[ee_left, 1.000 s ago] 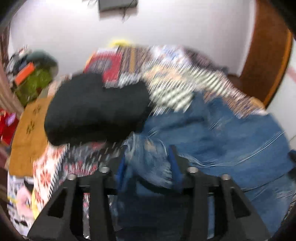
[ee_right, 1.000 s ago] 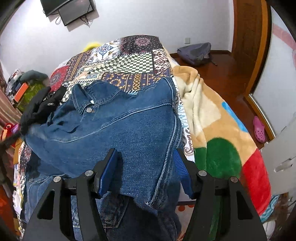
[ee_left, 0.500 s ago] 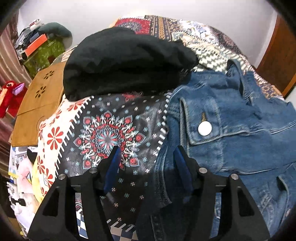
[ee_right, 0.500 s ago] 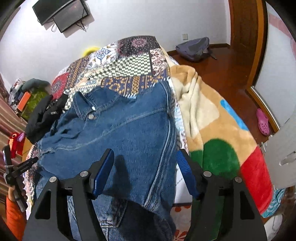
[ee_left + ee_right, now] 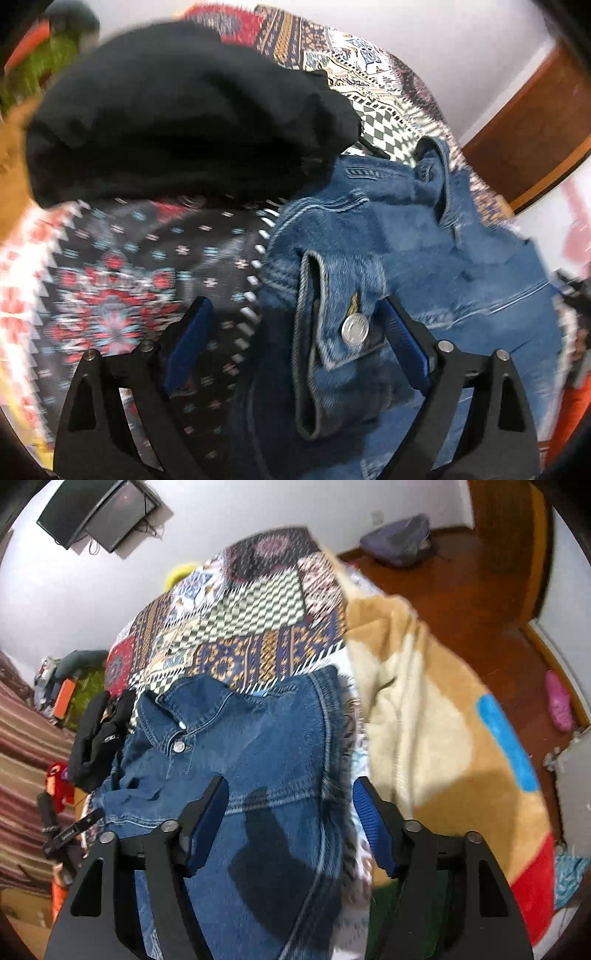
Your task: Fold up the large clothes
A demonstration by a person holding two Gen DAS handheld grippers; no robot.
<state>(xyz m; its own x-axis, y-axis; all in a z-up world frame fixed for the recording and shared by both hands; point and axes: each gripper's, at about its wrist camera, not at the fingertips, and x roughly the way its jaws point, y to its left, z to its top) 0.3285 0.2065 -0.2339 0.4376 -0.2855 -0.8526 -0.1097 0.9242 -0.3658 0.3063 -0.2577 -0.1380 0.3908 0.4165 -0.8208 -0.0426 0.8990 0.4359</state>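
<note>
The left gripper [image 5: 295, 347] points down at the bed and its jaws are opening; they already stand wide. Between them lies a folded cuff [image 5: 332, 354] of the denim jacket [image 5: 424, 236] with a metal button [image 5: 355, 329]. The right pad is at the cuff's edge, but the left pad is apart from the cloth, so the gripper holds nothing.

The right gripper [image 5: 290, 819] hangs over the same denim jacket [image 5: 251, 746], near its right edge. Its jaws are closing, at about half width. The denim passes under and between them, yet neither pad presses on it as far as the frame shows.

The jacket lies spread on a patterned bedspread [image 5: 258, 620], collar toward the far end. On the jacket's left side a black garment [image 5: 177, 110] sits just beside it and touches the sleeve area. On the right, a thick blanket [image 5: 443, 709] with coloured patches lies close to the jacket's hem, so there is little free bed on that side. The far part of the bedspread is open. Beyond the bed are a wooden floor [image 5: 461, 590], a white wall and a mounted screen [image 5: 99, 513].
</note>
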